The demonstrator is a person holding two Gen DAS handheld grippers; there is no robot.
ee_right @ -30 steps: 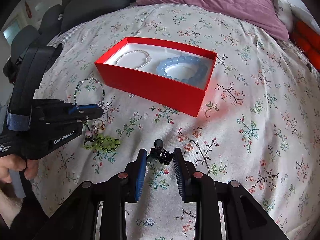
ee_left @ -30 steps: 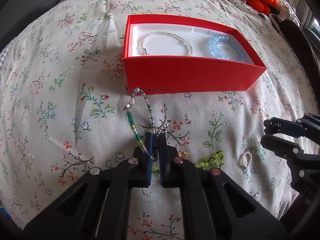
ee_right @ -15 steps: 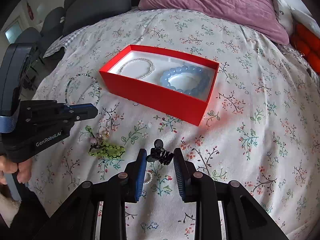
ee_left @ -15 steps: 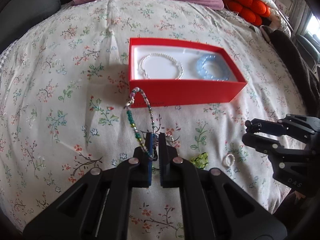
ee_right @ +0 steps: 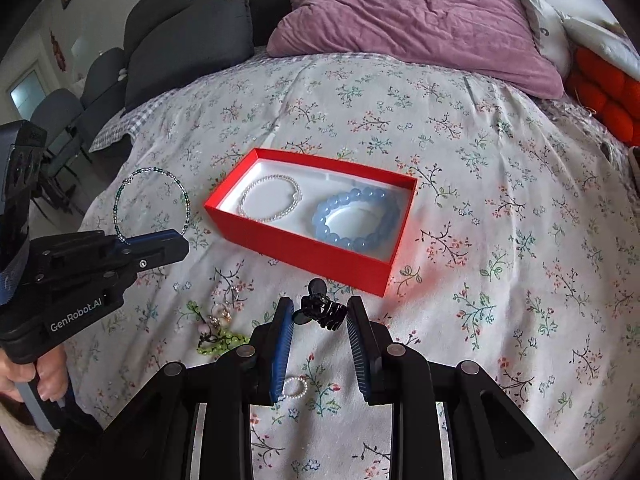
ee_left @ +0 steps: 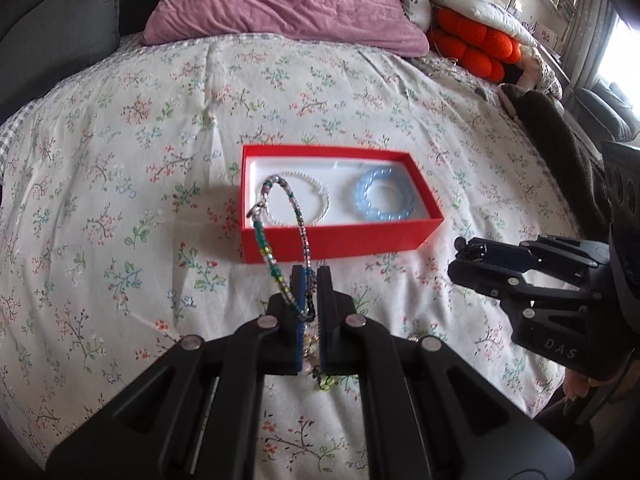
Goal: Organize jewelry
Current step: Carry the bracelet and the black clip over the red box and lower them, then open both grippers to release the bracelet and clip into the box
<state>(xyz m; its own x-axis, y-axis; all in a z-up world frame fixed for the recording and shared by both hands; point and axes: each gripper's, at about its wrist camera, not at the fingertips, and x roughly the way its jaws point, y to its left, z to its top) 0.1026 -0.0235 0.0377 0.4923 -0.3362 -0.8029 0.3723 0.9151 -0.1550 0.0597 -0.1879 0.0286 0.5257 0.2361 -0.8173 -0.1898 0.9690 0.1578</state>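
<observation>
My left gripper is shut on a thin multicolour beaded bracelet, held upright above the bedspread in front of the red box; it shows in the right wrist view too. The box holds a pearl bracelet and a blue bead bracelet. My right gripper is shut on a small black hair clip, above the bed to the right of the left gripper.
A green bead piece, small gold and pink charms and a small pearl ring lie on the floral bedspread near the grippers. A purple pillow and an orange cushion lie at the far end.
Both grippers have risen and drawn back from the bedspread. The left one has lifted the beaded bracelet clear of it. The right still holds the clip.
</observation>
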